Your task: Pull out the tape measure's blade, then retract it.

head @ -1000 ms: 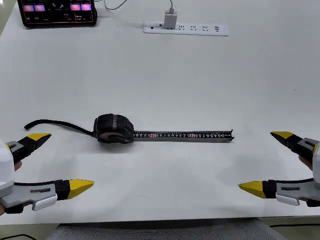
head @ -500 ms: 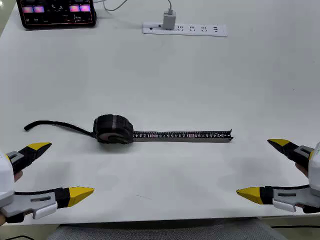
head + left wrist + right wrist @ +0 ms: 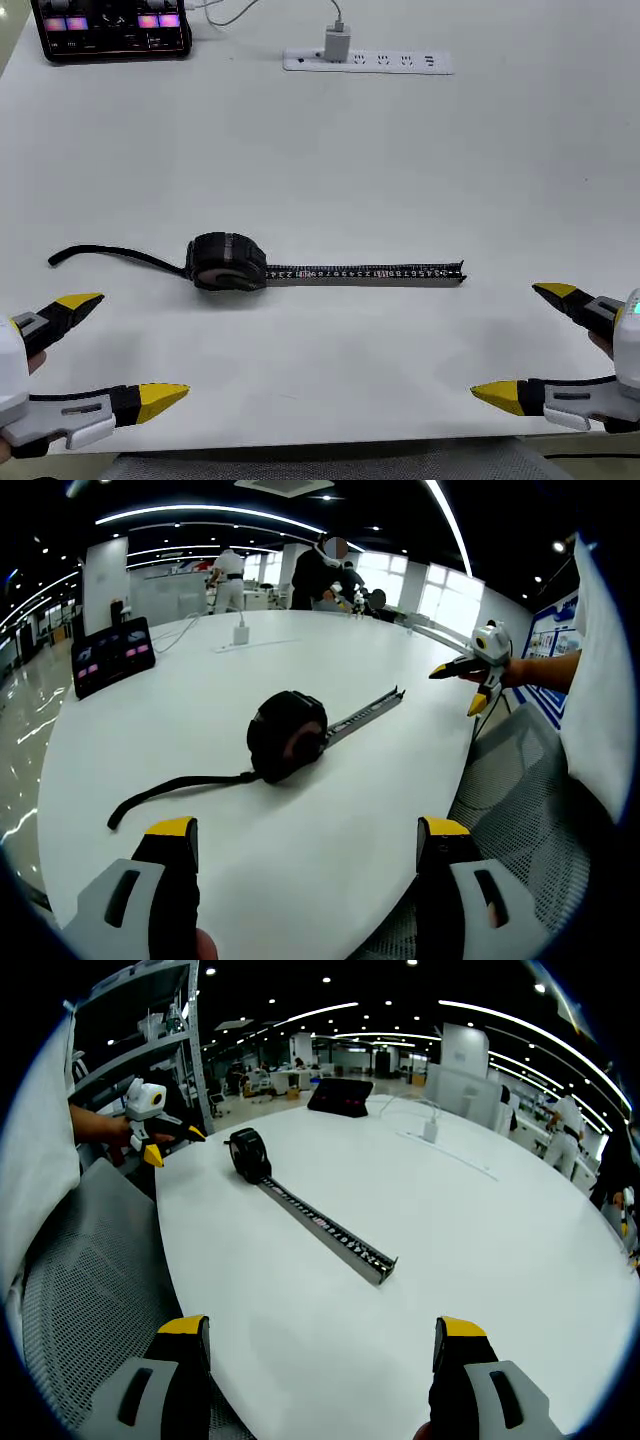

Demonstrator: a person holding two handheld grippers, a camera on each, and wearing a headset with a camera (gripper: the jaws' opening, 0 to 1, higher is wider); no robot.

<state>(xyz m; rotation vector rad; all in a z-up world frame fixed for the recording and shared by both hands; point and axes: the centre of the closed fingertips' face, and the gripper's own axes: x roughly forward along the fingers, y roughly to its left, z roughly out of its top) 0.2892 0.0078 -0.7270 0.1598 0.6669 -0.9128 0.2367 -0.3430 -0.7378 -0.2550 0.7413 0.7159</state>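
A black tape measure (image 3: 227,262) lies on the white table, its blade (image 3: 365,272) drawn out to the right and its black wrist strap (image 3: 105,254) trailing left. In the left gripper view the tape measure (image 3: 288,736) sits ahead of the jaws, with its blade (image 3: 365,711) running away to the right. The right gripper view has the blade (image 3: 325,1228) end nearest and the case (image 3: 247,1153) beyond. My left gripper (image 3: 128,346) is open at the near left edge, well short of the case. My right gripper (image 3: 522,342) is open at the near right, apart from the blade tip.
A white power strip (image 3: 367,60) with a plugged charger lies at the far middle of the table. A dark device with lit pads (image 3: 110,28) sits at the far left. The near table edge (image 3: 320,443) runs just under both grippers.
Both grippers have drawn back a little toward the near table edge. The tape measure and its blade lie as before.
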